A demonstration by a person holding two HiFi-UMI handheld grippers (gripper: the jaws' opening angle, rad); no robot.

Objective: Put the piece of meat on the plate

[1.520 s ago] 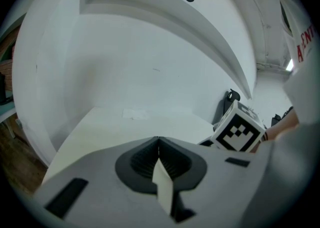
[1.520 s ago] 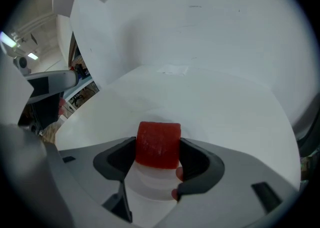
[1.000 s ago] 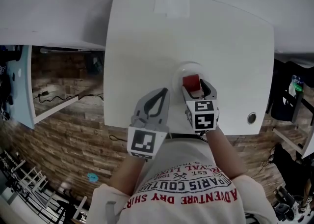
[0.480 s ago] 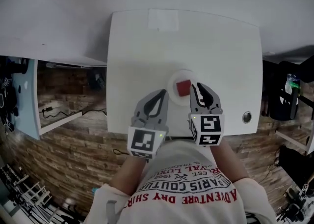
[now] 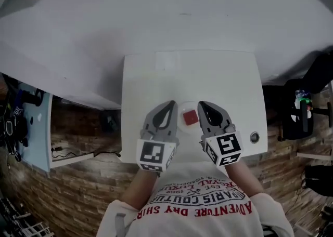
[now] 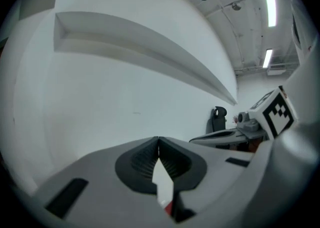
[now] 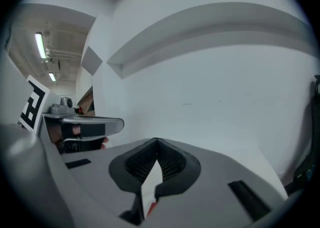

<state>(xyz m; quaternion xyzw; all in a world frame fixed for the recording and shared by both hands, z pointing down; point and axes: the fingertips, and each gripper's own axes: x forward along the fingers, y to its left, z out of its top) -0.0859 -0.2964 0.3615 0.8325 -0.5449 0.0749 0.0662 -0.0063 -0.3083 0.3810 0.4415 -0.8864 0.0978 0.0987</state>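
Head view, with both gripper views. The left gripper (image 5: 171, 104) and the right gripper (image 5: 201, 104) are held side by side above the near edge of a white table (image 5: 156, 77), tips pointing away from the person and slightly toward each other. In the left gripper view the two ribbed pads meet at their tips, so this gripper is fully closed and grips nothing. The right gripper view shows the same: tips together, nothing clamped. In each of these views a thin red sliver shows low in the slit behind the closed tips; whether it is the meat cannot be told. The piece of meat (image 5: 190, 117), a small red block, lies between the two grippers, just behind their tips and below them, touching neither. It rests near the middle of a round white plate (image 5: 189, 107), whose left and right edges are covered by the gripper bodies. Each gripper carries a marker cube at its rear, the left cube (image 5: 155, 155) and the right cube (image 5: 223, 148), both just in front of the person's printed shirt (image 5: 197, 207). A small round grommet (image 5: 254, 137) sits in the table to the right of the right gripper, well apart from the plate. Ahead of both sets of tips stands a plain white wall (image 5: 156, 17).
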